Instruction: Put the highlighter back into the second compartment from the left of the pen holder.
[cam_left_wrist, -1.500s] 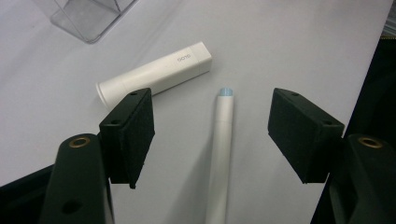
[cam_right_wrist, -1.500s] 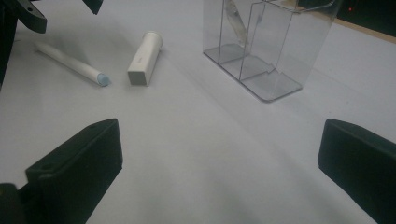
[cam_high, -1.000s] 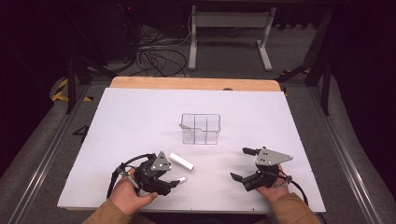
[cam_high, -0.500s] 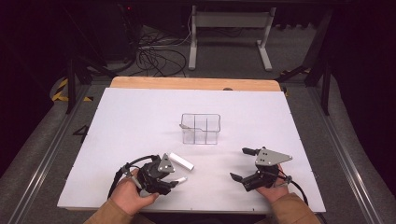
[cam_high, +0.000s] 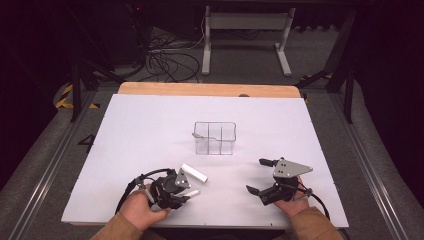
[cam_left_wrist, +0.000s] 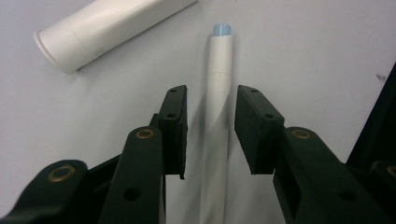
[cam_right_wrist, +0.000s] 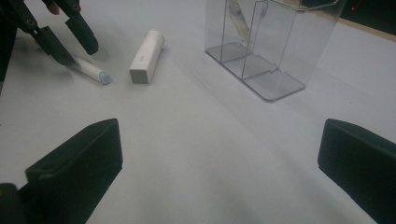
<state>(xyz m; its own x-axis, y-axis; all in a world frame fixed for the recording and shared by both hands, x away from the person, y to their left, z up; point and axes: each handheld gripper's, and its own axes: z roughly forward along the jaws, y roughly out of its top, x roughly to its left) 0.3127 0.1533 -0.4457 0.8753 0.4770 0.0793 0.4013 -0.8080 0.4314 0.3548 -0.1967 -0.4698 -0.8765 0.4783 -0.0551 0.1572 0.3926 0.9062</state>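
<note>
- Your left gripper (cam_high: 186, 196) sits low and left of centre in the high view, straddling the slim white pen (cam_left_wrist: 217, 126) so that its length runs straight up the channel between the jaws. That alignment lets the pads meet its sides squarely.
- In the left gripper view the jaws have just been closing around the pen, yet a sliver of table shows on either side of the barrel. The pads (cam_left_wrist: 173, 126) are near it, not pressing.
- The pen is a smooth, round, matte white stick with a pale blue tip (cam_left_wrist: 222, 29) toward the top of that frame. It would likely roll if nudged from one side only.
- The white cap (cam_left_wrist: 102, 28), a fatter tube with a flared lip, lies at the upper left of that frame, apart from the pen.
- Your right gripper (cam_high: 266, 176), lower right in the high view, rests with jaws wide apart and nothing between them.
- The clear organiser (cam_high: 215, 137), rigid glossy plastic with thin dividers, stands at the middle of the white table (cam_high: 300, 130), probably the destination.
</note>
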